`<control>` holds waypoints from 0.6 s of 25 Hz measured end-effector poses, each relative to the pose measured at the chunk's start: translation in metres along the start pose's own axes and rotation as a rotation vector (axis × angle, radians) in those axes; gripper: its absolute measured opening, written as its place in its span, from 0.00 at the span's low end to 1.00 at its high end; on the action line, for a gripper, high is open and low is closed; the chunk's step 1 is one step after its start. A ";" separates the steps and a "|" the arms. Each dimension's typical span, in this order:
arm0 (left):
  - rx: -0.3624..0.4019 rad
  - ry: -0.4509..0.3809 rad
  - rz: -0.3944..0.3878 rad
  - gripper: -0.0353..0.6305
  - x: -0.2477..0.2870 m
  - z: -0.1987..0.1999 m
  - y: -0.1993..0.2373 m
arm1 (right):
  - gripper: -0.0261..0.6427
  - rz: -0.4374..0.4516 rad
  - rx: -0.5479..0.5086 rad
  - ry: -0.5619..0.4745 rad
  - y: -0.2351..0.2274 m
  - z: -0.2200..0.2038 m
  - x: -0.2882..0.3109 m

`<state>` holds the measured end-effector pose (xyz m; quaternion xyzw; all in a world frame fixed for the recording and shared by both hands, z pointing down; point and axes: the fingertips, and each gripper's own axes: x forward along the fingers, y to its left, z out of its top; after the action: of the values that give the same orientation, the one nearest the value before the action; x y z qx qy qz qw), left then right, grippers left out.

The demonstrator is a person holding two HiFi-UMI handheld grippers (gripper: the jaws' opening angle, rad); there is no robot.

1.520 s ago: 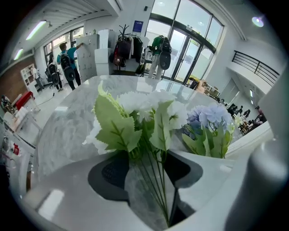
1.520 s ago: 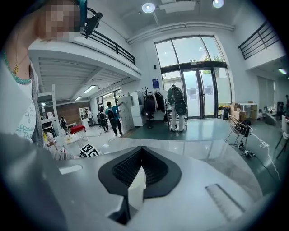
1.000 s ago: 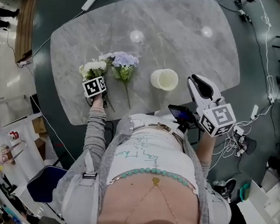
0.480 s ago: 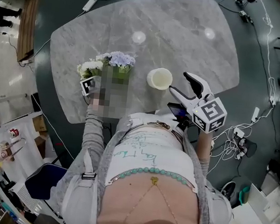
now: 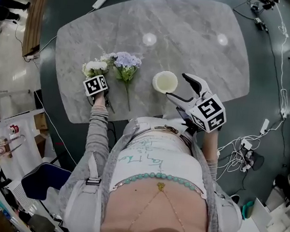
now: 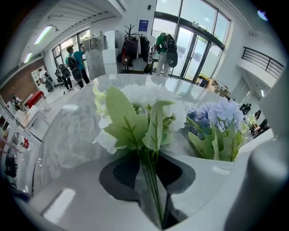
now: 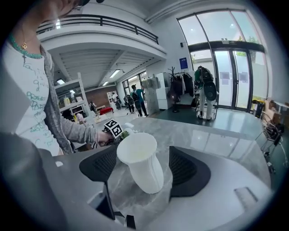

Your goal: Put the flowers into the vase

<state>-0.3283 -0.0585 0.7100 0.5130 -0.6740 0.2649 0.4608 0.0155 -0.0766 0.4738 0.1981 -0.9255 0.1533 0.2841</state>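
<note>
Currently, the fingers of your left gripper (image 6: 146, 170) clench the stems of the white artificial flower bunch (image 6: 135, 115) at the left of the grey marble bench (image 5: 194, 36). The fingers of your right gripper (image 5: 177, 86) have just been opening and flank the cream fluted vase (image 7: 141, 164) without pressing it. Closing off-centre could topple it.

Your head camera is looking steeply down over the table (image 5: 194, 36); each gripper camera is peering closely along its jaws, the right one sharing the vase (image 5: 165, 81) with it.
</note>
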 end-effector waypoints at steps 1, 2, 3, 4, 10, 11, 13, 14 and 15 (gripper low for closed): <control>-0.008 -0.003 -0.002 0.20 0.000 0.000 0.000 | 0.63 0.007 -0.002 0.004 0.000 0.000 0.001; -0.019 -0.008 -0.006 0.19 -0.001 0.000 0.000 | 0.63 0.016 -0.005 0.008 0.000 0.000 0.002; -0.030 -0.013 -0.010 0.19 -0.002 0.000 0.000 | 0.63 0.025 -0.009 0.014 0.000 -0.001 0.003; -0.042 -0.021 -0.016 0.18 -0.004 0.000 -0.001 | 0.64 0.033 -0.012 0.020 0.000 -0.001 0.004; -0.083 -0.082 -0.052 0.17 -0.015 0.007 -0.003 | 0.65 0.063 -0.016 0.026 0.000 -0.001 0.007; -0.084 -0.091 -0.055 0.17 -0.016 0.007 -0.003 | 0.65 0.066 -0.018 0.027 0.000 -0.002 0.008; -0.090 -0.106 -0.060 0.17 -0.019 0.008 -0.002 | 0.65 0.071 -0.022 0.030 0.000 -0.002 0.010; -0.094 -0.112 -0.063 0.16 -0.021 0.008 -0.003 | 0.65 0.073 -0.025 0.033 -0.001 -0.002 0.011; -0.097 -0.116 -0.065 0.16 -0.023 0.008 -0.003 | 0.65 0.074 -0.026 0.035 -0.001 -0.002 0.012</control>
<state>-0.3270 -0.0564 0.6859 0.5263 -0.6945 0.1864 0.4538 0.0082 -0.0798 0.4826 0.1571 -0.9291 0.1549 0.2970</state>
